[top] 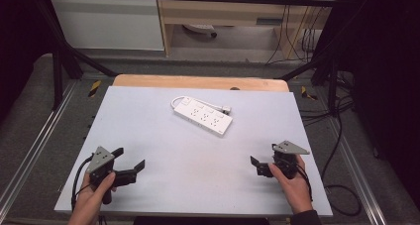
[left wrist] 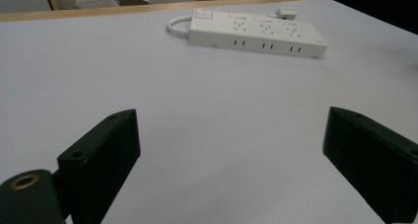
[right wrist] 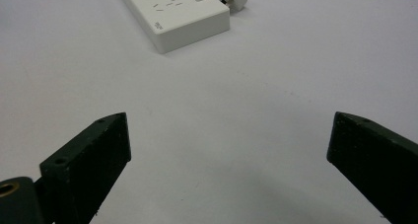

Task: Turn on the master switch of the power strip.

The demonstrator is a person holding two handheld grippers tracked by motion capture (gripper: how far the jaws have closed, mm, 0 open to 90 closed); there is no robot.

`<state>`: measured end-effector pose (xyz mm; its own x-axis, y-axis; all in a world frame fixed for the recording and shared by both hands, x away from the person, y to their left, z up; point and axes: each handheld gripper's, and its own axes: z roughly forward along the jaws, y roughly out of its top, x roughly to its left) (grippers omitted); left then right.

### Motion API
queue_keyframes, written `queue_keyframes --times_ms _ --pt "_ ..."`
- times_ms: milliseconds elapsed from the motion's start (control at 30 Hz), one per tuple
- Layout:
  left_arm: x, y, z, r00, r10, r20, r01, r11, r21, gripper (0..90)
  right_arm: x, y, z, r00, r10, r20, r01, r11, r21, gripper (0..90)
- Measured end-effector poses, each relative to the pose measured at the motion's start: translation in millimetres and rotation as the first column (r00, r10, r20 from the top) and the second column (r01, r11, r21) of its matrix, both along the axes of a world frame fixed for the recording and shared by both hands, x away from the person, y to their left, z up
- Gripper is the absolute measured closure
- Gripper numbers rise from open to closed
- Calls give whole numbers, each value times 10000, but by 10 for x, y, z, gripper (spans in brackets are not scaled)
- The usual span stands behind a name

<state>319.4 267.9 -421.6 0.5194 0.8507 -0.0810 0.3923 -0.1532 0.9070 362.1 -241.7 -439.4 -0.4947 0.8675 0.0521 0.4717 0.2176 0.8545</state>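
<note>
Two grippers, high view: left gripper point(top: 132, 158) and right gripper point(top: 263, 161) sit wide open and empty; white power strip point(top: 203, 117) lies ahead, between them, well apart. Left gripper view: strip ahead, slightly right; plug point(left wrist: 285, 13), seemingly, behind it. Right gripper view: jaws spread wide; strip ahead-left.
</note>
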Motion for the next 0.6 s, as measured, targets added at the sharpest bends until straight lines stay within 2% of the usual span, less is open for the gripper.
queue_keyframes --times_ms 233,367,500,600 --pt "-20 -138 -89 9994 -287 -214 290 9995 143 72 13 -35 -15 9999 -126 -13 126 9999 -44 34" --pt "-30 -194 -101 9989 -369 -289 369 9993 9 72 20 -47 -31 9998 -191 -58 190 9997 -125 33" --pt "-42 -246 -139 9973 -580 -441 587 9982 144 72 44 -60 -77 9989 -356 -301 346 9988 -333 34" --pt "-27 -235 -141 9977 -474 -475 483 9987 182 69 71 -71 -145 9950 -658 -750 604 9956 -721 35"
